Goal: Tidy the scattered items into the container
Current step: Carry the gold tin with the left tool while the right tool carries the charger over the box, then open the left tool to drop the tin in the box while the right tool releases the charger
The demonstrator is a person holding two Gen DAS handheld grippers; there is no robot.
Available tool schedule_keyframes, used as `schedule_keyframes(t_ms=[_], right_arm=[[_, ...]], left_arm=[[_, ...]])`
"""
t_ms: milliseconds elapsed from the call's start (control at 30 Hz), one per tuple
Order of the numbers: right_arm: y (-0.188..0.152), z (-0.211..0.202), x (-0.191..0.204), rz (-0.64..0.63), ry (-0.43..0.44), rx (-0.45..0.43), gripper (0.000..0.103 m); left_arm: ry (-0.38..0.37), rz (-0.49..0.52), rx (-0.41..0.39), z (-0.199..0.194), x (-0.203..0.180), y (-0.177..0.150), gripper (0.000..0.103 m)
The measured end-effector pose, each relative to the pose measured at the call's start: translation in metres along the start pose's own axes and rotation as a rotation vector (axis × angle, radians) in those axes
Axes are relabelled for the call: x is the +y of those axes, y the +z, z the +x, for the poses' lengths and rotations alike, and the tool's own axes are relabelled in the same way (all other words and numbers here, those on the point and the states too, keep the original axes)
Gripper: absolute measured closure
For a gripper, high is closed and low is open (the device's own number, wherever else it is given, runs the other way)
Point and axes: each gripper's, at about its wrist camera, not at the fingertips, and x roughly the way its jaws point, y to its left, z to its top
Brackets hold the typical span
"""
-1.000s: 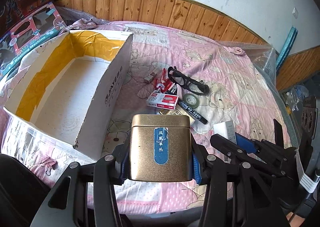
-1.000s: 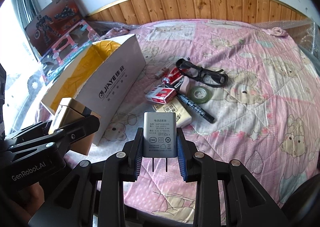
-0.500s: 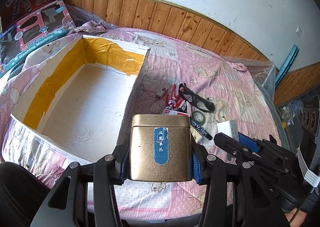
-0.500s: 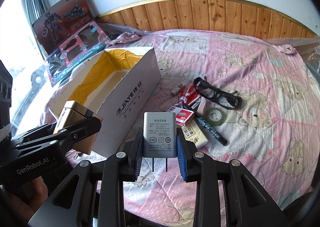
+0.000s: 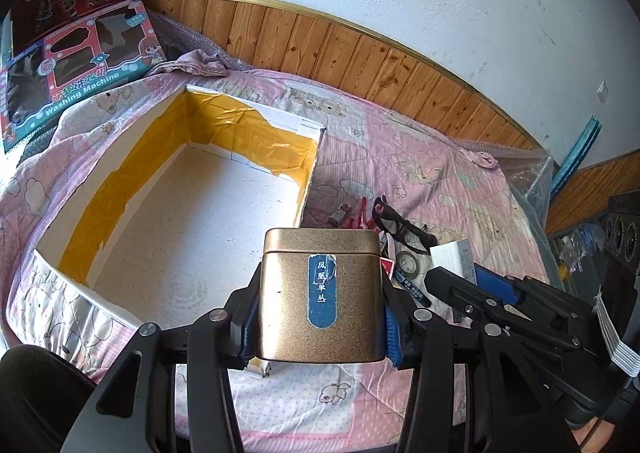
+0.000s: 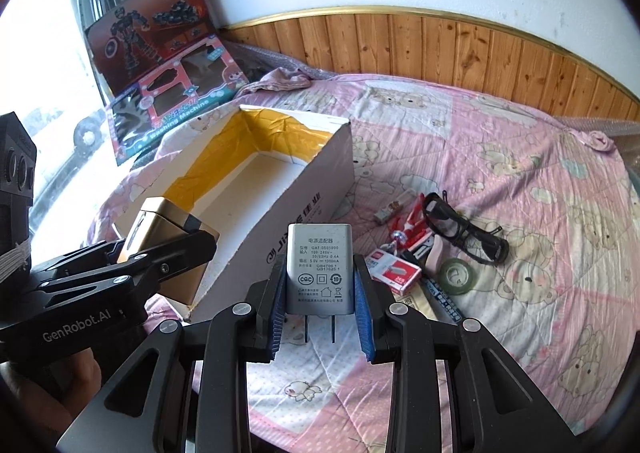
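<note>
My left gripper [image 5: 318, 327] is shut on a gold tin [image 5: 319, 293] with a blue label, held just over the near right corner of the open white cardboard box [image 5: 188, 221], whose inner walls carry yellow tape. The tin [image 6: 170, 243] and left gripper also show at the left of the right wrist view. My right gripper [image 6: 320, 313] is shut on a grey power adapter [image 6: 320, 269], prongs pointing down, held above the bedspread right of the box [image 6: 304, 189]. Scattered on the bed lie black glasses [image 6: 464, 227], a tape roll [image 6: 456, 275], a red-and-white small box [image 6: 394, 271] and a marker [image 6: 442, 303].
The pink quilted bedspread [image 6: 500, 157] covers the bed. Toy boxes [image 6: 176, 93] lean on the wall at the back left. Wooden wall panelling [image 6: 440, 49] runs behind the bed. Bubble wrap [image 5: 528, 173] lies at the bed's right edge. A hand [image 6: 52, 377] holds the left gripper.
Both grippers have risen and drawn back while moving left toward the box. The tin now hangs over the box's near corner instead of beside it. Grips are unchanged.
</note>
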Motion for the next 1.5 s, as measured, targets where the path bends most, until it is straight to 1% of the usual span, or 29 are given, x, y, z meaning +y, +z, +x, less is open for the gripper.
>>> schedule_keyframes(t_ms=[533,667,833,967,1133,1400,1500], right_arm=[[0.042,0.032,0.053,-0.129,0.068,-0.003,0.072],[0.053,0.043,0.062,-0.148,0.085,0.001,0.072],[0.065,0.064,0.068,-0.142,0.125,0.029,0.072],[0.07,0.082,0.071,-0.145,0.153,0.051,0.072],[0.073,0.109,0.076,-0.172,0.157,0.1,0.072],[0.067,0.149,0.088,-0.223,0.112,0.156,0.071],[0.064,0.161,0.09,-0.241,0.102,0.175,0.069]], left_arm=[[0.086,-0.08,-0.055,-0.009,0.061,0.025,0.054],[0.095,-0.099,-0.067,-0.01,0.076,0.034,0.054],[0.106,-0.107,-0.073,-0.005,0.087,0.045,0.054],[0.114,-0.119,-0.059,0.006,0.096,0.052,0.054],[0.129,-0.148,-0.024,0.025,0.11,0.055,0.054],[0.223,-0.144,0.02,0.055,0.13,0.053,0.054],[0.234,-0.136,0.058,0.066,0.135,0.053,0.054]])
